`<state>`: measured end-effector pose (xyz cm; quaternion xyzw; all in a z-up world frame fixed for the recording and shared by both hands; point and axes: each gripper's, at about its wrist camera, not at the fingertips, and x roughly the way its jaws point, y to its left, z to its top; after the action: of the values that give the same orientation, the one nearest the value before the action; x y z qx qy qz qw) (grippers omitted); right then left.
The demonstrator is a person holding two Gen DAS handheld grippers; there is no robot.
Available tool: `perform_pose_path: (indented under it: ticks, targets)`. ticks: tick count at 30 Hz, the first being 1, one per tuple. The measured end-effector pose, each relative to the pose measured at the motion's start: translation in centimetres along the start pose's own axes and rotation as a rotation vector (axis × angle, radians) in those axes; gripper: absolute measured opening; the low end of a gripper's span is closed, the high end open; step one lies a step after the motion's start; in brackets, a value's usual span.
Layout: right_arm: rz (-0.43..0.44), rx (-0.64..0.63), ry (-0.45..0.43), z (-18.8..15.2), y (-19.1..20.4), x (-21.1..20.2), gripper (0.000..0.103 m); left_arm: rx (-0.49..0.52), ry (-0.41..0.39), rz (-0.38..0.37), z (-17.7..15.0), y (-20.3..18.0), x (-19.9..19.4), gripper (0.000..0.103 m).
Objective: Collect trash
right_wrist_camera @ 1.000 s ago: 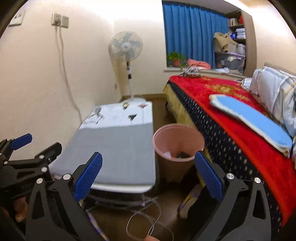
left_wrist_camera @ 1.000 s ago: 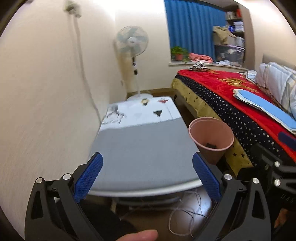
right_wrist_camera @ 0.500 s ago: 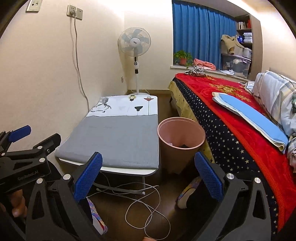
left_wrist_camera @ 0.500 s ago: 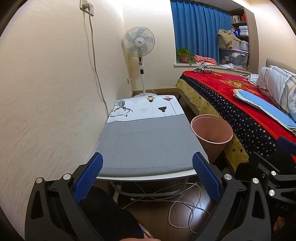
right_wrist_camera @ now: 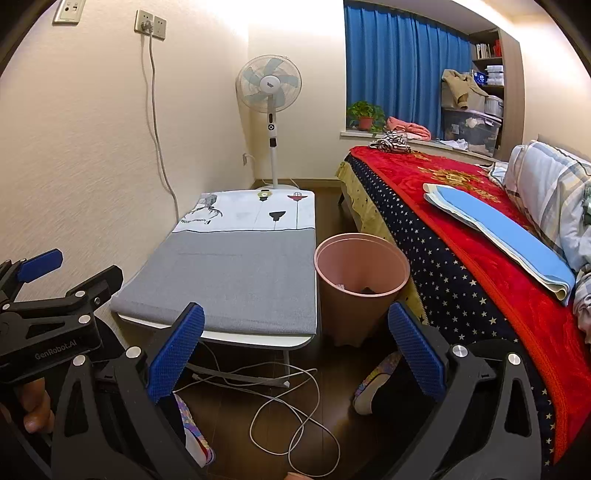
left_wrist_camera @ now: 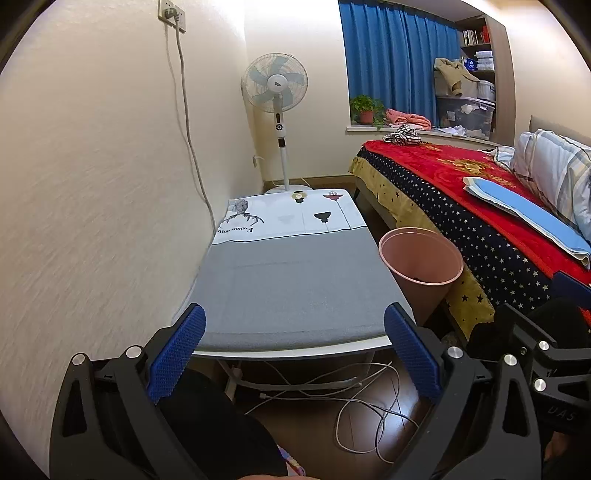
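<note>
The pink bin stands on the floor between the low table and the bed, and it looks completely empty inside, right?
Not quite. The pink bin does stand on the floor between the low table and the bed, but it is not empty: the right wrist view shows a few small dark and pale scraps lying at its bottom.

1. Cream walls; a socket with a cord running down the left wall.
2. A worktop with a grey cover stands along that wall.
3. A fan stands in the far corner.
4. Blue curtains hang over the window sill.
5. A bed with a red blanket fills the right side.
6. Dark wood floor carries loose white cables.
</note>
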<state>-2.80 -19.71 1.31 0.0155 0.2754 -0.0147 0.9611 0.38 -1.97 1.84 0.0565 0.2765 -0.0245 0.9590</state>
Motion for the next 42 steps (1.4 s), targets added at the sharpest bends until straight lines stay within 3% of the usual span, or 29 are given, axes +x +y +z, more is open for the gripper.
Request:
perform_pose_path:
  ticks: [42]
  targets:
    - [0.001,-0.005,0.01,0.06,0.12,0.37,0.098,-0.016,0.041,0.0,-0.14,-0.06,0.74,0.094]
